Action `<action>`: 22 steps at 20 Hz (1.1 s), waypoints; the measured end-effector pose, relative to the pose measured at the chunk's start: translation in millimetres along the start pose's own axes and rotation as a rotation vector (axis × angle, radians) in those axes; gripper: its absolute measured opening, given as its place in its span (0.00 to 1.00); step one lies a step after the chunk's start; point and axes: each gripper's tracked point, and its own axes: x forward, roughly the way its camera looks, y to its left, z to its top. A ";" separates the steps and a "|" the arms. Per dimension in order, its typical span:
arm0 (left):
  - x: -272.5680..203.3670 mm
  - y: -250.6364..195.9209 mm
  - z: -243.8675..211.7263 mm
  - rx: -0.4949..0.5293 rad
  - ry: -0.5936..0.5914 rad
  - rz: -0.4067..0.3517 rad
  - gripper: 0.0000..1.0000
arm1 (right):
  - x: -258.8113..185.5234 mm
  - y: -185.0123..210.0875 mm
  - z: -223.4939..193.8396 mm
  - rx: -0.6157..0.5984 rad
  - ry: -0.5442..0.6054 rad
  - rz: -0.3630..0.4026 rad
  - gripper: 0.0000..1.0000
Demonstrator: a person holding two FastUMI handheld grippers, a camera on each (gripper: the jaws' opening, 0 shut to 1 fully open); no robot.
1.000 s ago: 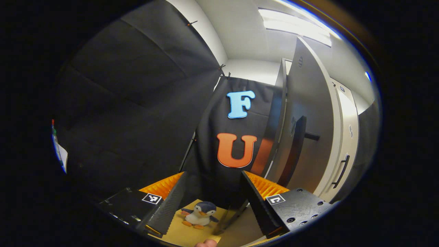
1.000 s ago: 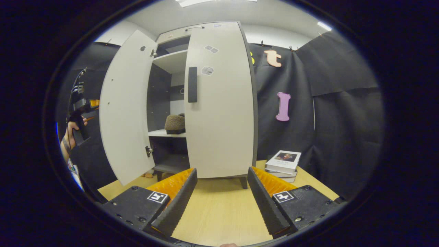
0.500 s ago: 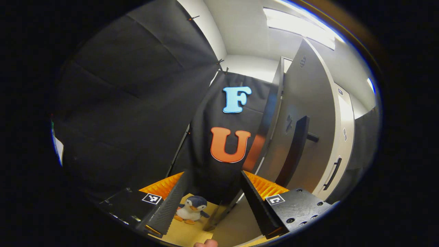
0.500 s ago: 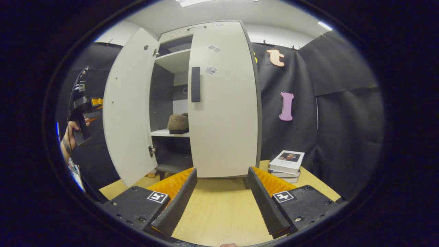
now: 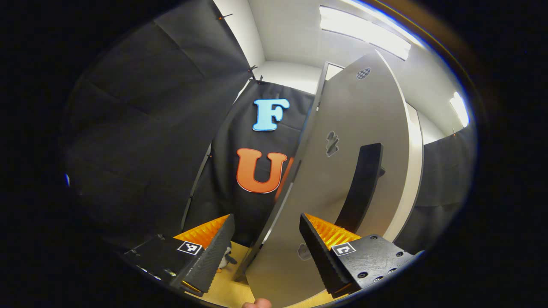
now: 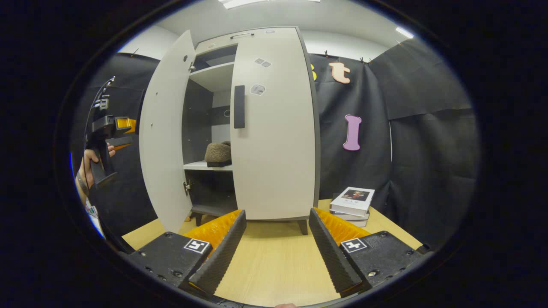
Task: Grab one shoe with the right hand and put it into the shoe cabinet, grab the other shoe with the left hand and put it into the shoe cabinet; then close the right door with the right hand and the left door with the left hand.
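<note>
At the far left of the right gripper view, a hand holds the left gripper up just beside the outer face of the left door. That door stands partly open, swung out toward the near side on hinges at the cabinet's left edge, and its long axis runs upright. In the left gripper view the door's free edge runs up between the two spread fingers, with the pale outer face and its dark vertical handle off to the right; the jaws are wide and hold nothing. I cannot tell whether a finger touches the panel.

Further right, through the gap, a brown shoe sits on the middle shelf of the shoe cabinet. The right door looks shut flush. The right gripper hangs low and near over the wooden table, jaws wide and empty, well apart from both doors.

So the left gripper is much the nearer tool, and the door face lies to its right: closing probably calls for a sideways push rightward and toward the far side.
</note>
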 end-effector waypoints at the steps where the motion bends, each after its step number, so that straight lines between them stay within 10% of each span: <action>1: 1.7 -4.8 1.9 0.001 -0.004 -0.009 0.94 | -0.3 -1.8 -0.3 0.002 0.001 -0.005 0.96; 13: 27.8 -81.1 -29.0 0.004 0.027 -0.152 1.00 | -4.2 -18.0 -3.5 0.007 0.006 -0.048 0.96; 22: 7.0 -53.2 -1.4 -0.025 -0.020 -0.067 1.00 | -9.7 -23.0 -3.1 0.014 0.005 -0.066 0.95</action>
